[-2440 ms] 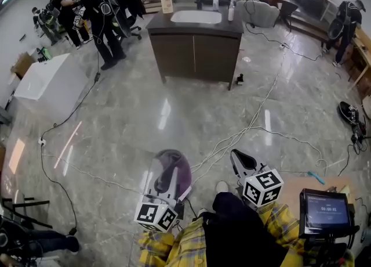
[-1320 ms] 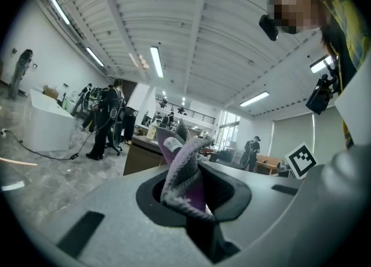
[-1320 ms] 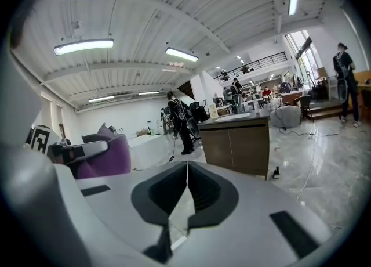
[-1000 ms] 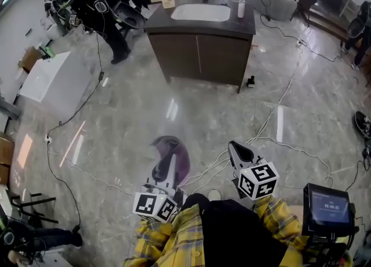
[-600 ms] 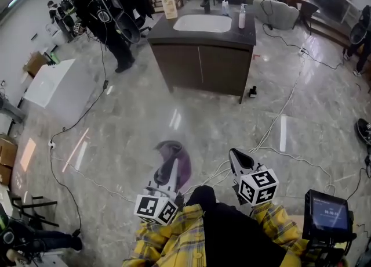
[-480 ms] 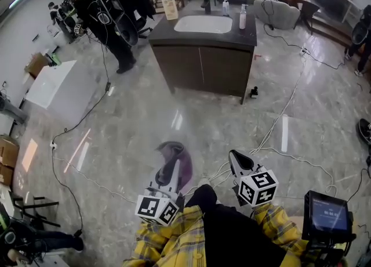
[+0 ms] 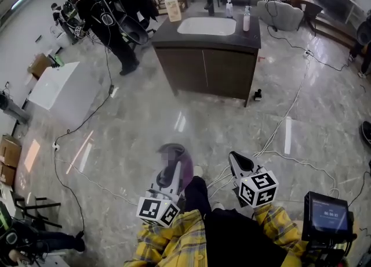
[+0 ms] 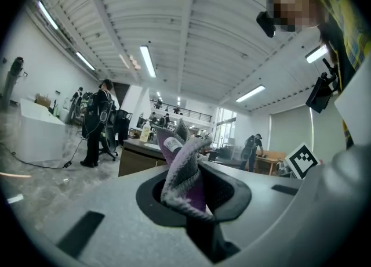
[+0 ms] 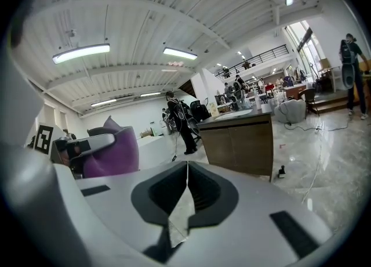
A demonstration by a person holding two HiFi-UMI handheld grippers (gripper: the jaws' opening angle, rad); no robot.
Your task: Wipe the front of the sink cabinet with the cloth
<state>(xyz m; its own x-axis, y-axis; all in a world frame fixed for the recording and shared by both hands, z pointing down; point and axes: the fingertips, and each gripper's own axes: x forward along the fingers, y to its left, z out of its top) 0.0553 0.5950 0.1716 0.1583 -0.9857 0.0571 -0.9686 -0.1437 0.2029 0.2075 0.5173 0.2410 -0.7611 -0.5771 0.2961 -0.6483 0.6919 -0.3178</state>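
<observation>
1. The left gripper (image 8: 189, 186) is clenched on the purple cloth (image 8: 181, 170), which stands bunched up out of its jaws. In the head view the cloth (image 7: 175, 159) hangs low in front of the person, at the tip of the left gripper (image 7: 169, 173).
2. The right gripper (image 9: 186, 168) has its jaws pressed together with nothing between them. It is held just beside the left one.
3. The sink cabinet (image 7: 208, 73) stands well apart from both grippers, across a stretch of floor (image 7: 133, 121) crossed by cables (image 7: 278, 132). Its dark doors face the person.
4. The cloth is in hand, so that part looks done. Wiping has not begun, since the cloth is nowhere near the doors.
5. What is left, I judge: close the gap, press the cloth to the cabinet front and wipe it.
</observation>
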